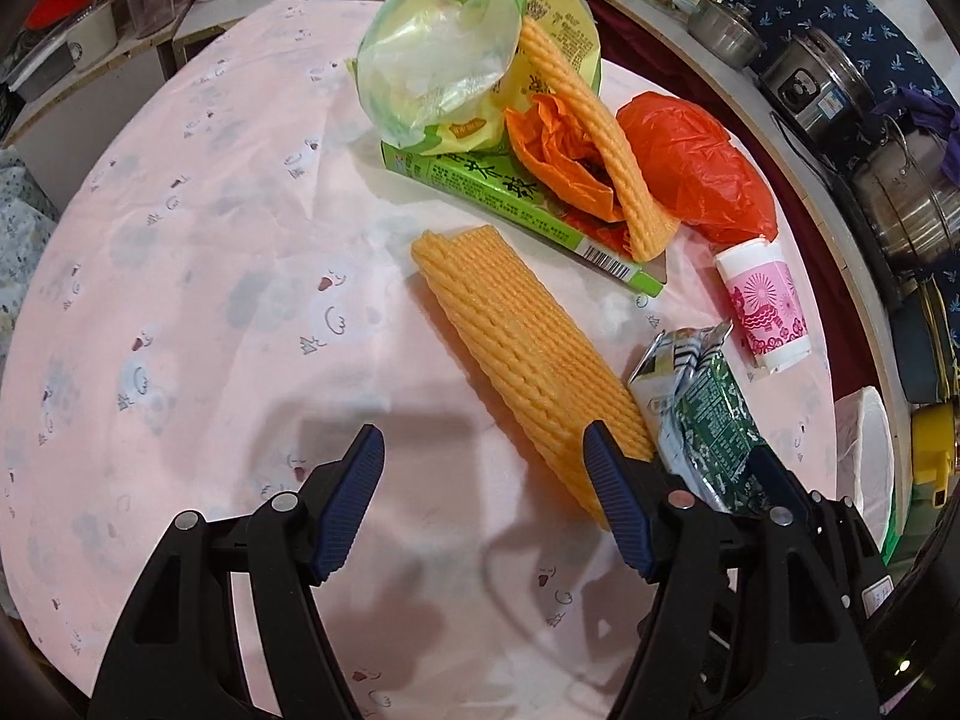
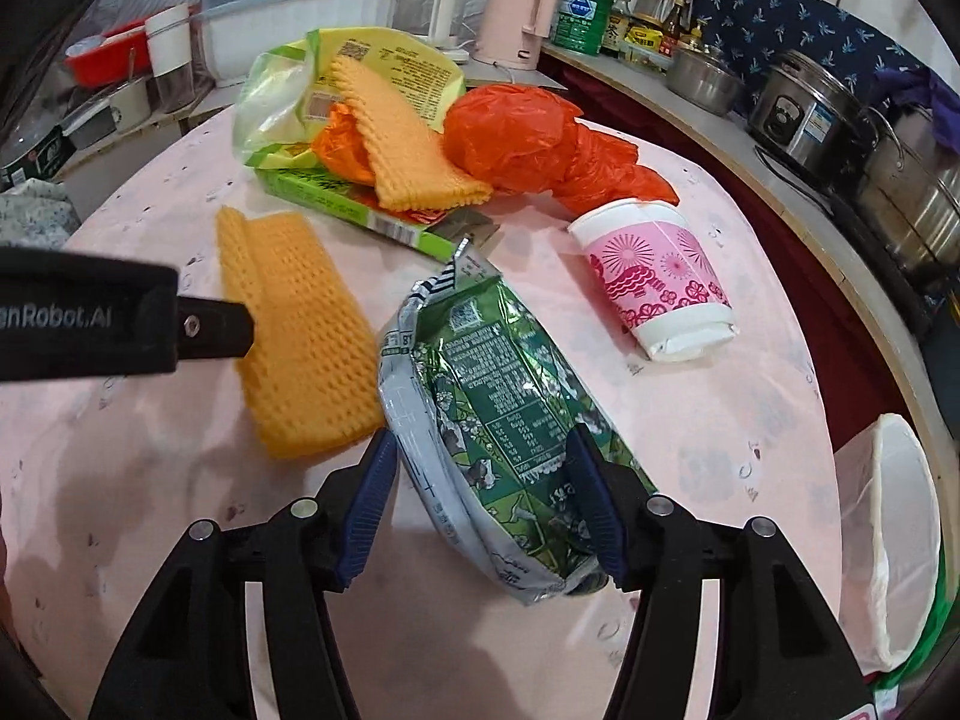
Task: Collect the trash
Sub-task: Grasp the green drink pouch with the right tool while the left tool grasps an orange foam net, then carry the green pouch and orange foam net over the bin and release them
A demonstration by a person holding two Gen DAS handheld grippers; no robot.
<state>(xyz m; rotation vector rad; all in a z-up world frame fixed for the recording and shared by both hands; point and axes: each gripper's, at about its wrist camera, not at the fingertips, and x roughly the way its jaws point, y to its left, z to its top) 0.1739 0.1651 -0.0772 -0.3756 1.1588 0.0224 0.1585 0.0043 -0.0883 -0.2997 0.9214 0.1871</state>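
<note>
Trash lies on a round table with a pink cloth (image 1: 180, 300). A flattened green carton (image 2: 504, 396) lies between the fingers of my right gripper (image 2: 486, 504); the jaws stand wide around it and I cannot tell if the pads touch it. My left gripper (image 1: 486, 498) is open and empty, its right fingertip at the near end of an orange foam net (image 1: 528, 360), which also shows in the right wrist view (image 2: 294, 330). Farther back lie a pink-and-white paper cup (image 2: 654, 288), a red plastic bag (image 2: 528, 138), a second foam net (image 2: 408, 150), a green box (image 1: 510, 198) and a yellow-green wrapper (image 1: 438, 66).
A white-lined bin (image 2: 894, 540) stands off the table's right edge. A counter behind and to the right holds steel pots (image 2: 810, 108), jars, a pink kettle (image 2: 516, 12) and a covered white bowl (image 2: 294, 12).
</note>
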